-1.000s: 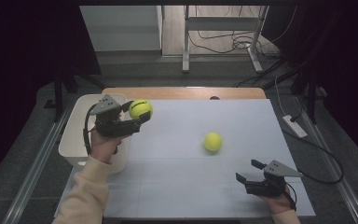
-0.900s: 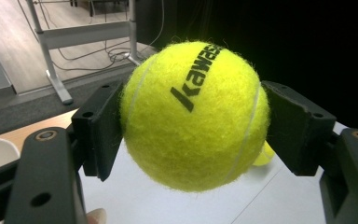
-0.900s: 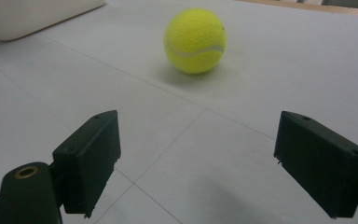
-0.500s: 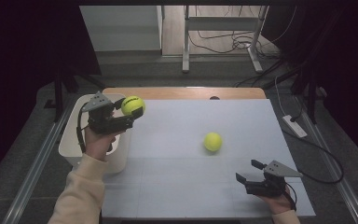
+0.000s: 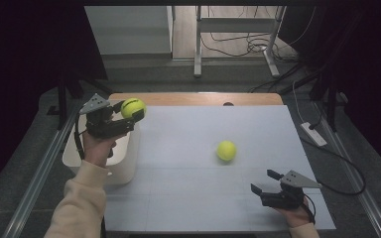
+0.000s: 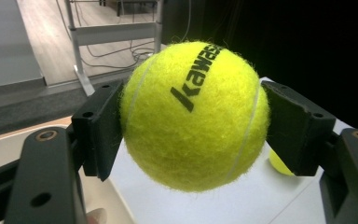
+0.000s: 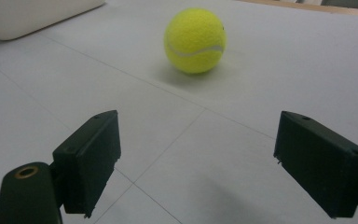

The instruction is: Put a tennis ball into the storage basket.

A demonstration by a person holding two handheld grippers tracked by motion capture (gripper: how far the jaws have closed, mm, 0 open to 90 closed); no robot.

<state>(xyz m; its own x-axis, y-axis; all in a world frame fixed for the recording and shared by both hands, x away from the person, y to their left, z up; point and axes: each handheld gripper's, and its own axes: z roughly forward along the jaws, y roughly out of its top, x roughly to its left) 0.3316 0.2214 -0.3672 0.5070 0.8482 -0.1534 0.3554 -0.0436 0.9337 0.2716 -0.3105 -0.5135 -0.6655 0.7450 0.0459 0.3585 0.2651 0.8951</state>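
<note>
the left tool (image 5: 129, 118) is squeezed tight on a yellow tennis ball (image 5: 132, 107), with 1 black jaw pressed on each side of it. in the left gripper view the held ball (image 6: 193, 116) looks big and fuzzy, and it has dark letters and a white seam on it. the left tool holds this ball up in the air at the far left edge of the counter (image 5: 188, 198), just beside the white bin (image 5: 124, 166) and a little above its rim. the person's left hand (image 5: 96, 146) is above the bin.

the right tool (image 5: 263, 182) is wide open and has hold of nothing. it sits low by the near right corner of the counter. in the right gripper view its 2 jaws stand far apart, and a second tennis ball (image 7: 195, 40) lies ahead of them on the white top. from the high view that second ball (image 5: 226, 150) sits near the middle of the counter, well apart from both tools
</note>
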